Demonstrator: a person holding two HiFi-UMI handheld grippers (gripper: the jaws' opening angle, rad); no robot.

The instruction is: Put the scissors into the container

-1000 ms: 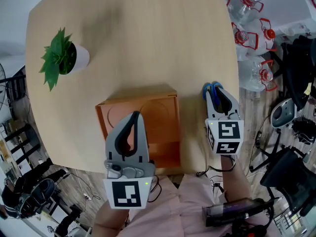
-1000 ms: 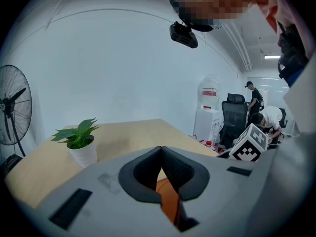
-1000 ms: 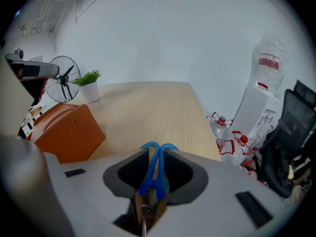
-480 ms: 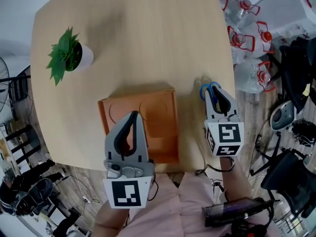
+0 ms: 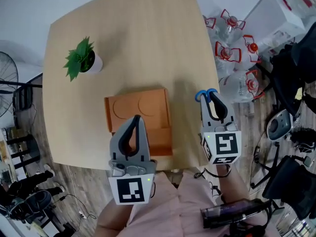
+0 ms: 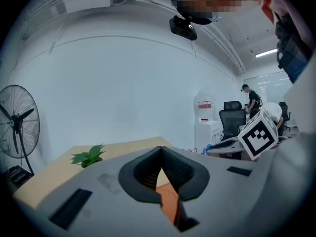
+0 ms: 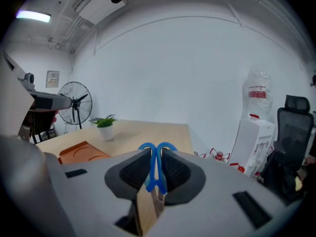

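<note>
We see a pale wood-grain tabletop (image 5: pixel 133 38) with rounded corners. Toward its far left stands a small leafy green plant (image 5: pixel 79 60) in a smooth white pot (image 5: pixel 95 63), well apart from everything else. The container (image 5: pixel 148 102) lies near the front edge. It is a flat orange rectangular tray with a low rim, two shallow round recesses in its far part and a plain section nearer us. The left tongs (image 5: pixel 137 119) hover over that near section, their dark ribbed pads pressed tip to tip with nothing between them. Only a sliver of orange shows through the gap below the tips in the left gripper view. The right tongs (image 5: pixel 211 100) are clenched on the scissors (image 5: pixel 205 95) just right of the container, above the tabletop's right edge. The glossy blue loop handles stick out past the pad tips, and the grey metal blades (image 7: pixel 157 201) run back between the pads. Nothing stands between the scissors and the container's rim. Off the tabletop to the right, clear water bottles (image 5: pixel 232 48) with red fittings lie on a wood-plank floor. A black standing fan (image 7: pixel 74 100) is beyond the left side.
</note>
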